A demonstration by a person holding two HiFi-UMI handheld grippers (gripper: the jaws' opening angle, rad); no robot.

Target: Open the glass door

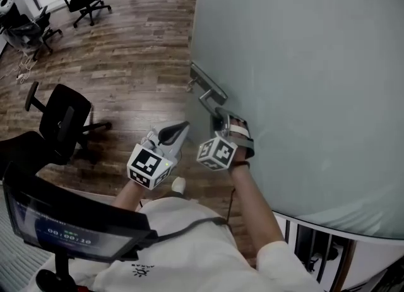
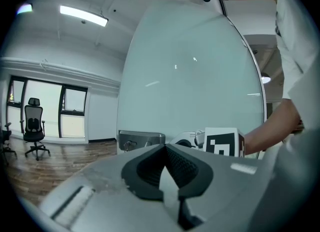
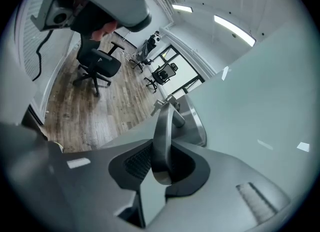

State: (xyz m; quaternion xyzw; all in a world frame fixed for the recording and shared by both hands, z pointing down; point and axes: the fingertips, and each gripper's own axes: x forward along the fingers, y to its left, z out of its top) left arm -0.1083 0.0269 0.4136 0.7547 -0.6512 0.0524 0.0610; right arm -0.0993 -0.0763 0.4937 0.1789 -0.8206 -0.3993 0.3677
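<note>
Wood-plank flooring (image 1: 126, 64) lies to the left of both grippers. The frosted glass door (image 1: 303, 64) fills the space ahead of them and to their right.

1. Gripper state. The right gripper (image 3: 162, 165) is clamped on the metal lever handle (image 3: 164, 121), which stands between its pads. The lock plate (image 3: 195, 121) sits just beyond the jaw tips. The left gripper (image 2: 165, 148) has its jaws together on nothing and hangs just left of the right one, clear of the glass.

2. Step in hand. The handle is gripped. Whether the latch is released cannot be determined.

3. Next move, as a judgement. Keep the clamp firm and carry the handle along the arc of the door leaf, not in a straight line, so that the pads do not slip off the lever.

4. Clearances. The free edge of the door runs just past the lock plate, with open floor beyond it. An office chair (image 1: 63, 120) stands well left of the left gripper.
</note>
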